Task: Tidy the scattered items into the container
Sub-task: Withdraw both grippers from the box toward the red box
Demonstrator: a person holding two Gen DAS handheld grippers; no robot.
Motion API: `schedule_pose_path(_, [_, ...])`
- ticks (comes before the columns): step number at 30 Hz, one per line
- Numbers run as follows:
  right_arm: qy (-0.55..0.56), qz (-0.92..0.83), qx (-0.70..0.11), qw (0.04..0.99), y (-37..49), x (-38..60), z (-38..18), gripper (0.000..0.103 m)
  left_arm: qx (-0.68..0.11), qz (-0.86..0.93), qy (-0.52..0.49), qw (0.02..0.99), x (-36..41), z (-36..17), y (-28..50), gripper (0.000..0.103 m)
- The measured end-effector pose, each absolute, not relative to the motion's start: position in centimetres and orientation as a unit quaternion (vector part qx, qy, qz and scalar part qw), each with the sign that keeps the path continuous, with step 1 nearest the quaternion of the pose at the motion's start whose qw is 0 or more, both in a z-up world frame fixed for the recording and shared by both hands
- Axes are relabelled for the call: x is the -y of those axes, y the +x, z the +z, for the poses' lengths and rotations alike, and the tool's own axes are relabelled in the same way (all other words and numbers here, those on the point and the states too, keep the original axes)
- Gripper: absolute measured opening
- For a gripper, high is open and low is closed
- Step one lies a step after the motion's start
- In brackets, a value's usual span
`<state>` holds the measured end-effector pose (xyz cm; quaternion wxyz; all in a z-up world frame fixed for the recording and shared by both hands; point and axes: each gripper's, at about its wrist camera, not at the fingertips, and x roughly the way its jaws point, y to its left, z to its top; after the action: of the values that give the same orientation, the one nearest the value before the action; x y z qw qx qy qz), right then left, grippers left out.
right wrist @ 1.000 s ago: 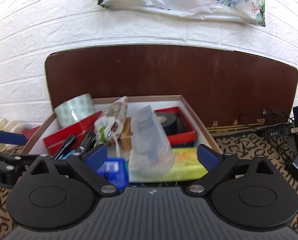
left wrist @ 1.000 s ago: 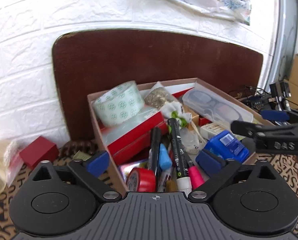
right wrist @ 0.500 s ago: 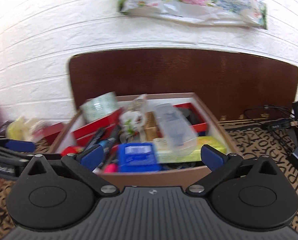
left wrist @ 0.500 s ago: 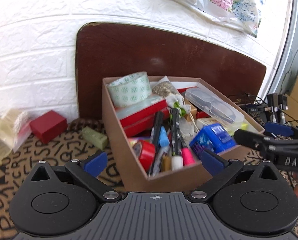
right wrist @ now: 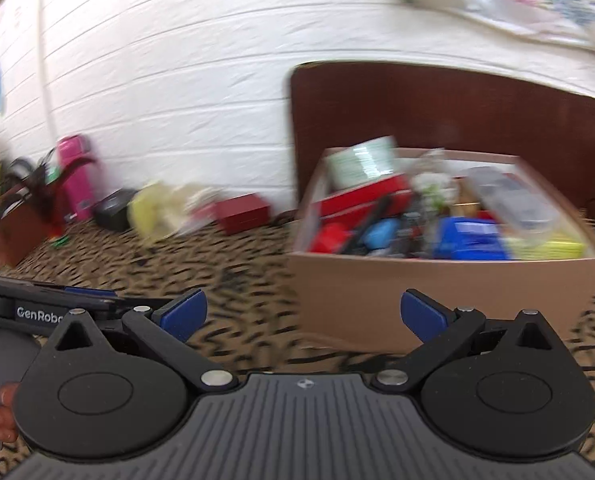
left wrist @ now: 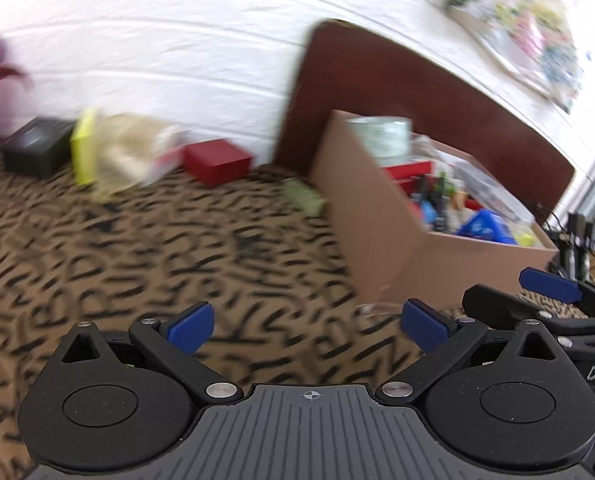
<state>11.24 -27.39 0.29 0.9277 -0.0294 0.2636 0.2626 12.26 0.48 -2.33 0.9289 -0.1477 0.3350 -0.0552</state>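
A brown cardboard box (left wrist: 381, 216) (right wrist: 437, 292) stands on the patterned cloth, full of mixed items: a tape roll (right wrist: 361, 162), a red case (right wrist: 361, 198), pens, a blue dispenser (right wrist: 471, 238), a clear case (right wrist: 509, 200). My left gripper (left wrist: 307, 326) is open and empty, low over the cloth, left of and in front of the box. My right gripper (right wrist: 303, 314) is open and empty too, in front of the box's near wall. Outside the box lie a red box (left wrist: 217, 162) (right wrist: 243, 212) and a small green block (left wrist: 303, 198). Both views are blurred.
A crumpled yellow and clear bag (left wrist: 113, 152) (right wrist: 165, 208), a black box (left wrist: 33, 150), a pink bottle (right wrist: 75, 176) and a plant (right wrist: 21, 200) line the white brick wall. A dark wooden board (right wrist: 437, 108) stands behind the box. Cables (left wrist: 577, 232) lie to the right.
Both grippers have pulled back and swung left, away from above the box. The box has slid to the right in both views, and more of the cloth and the left-hand wall items shows.
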Motion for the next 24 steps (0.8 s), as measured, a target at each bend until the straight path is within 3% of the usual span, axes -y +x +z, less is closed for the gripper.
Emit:
schedule_pose_path(13, [-0.1,0.3,-0.274,0.908,11.5,17.3,-2.5,0.103,-0.316,-0.02,-0.178,0.932,-9.8,-3.8,12.2,0.102])
schedule_pose_path(19, [-0.101,0.294,-0.286,0.906,14.6,14.7,-5.0,0.103,-0.315,-0.047,-0.137,0.938,-9.9,-4.3,17.2,0.096])
schedule_pose_path(24, [-0.09,0.268,-0.29,0.914,19.1,12.2,-6.9,0.102,-0.333,-0.064,-0.096,0.936,-9.7,-5.9,22.5,0.083])
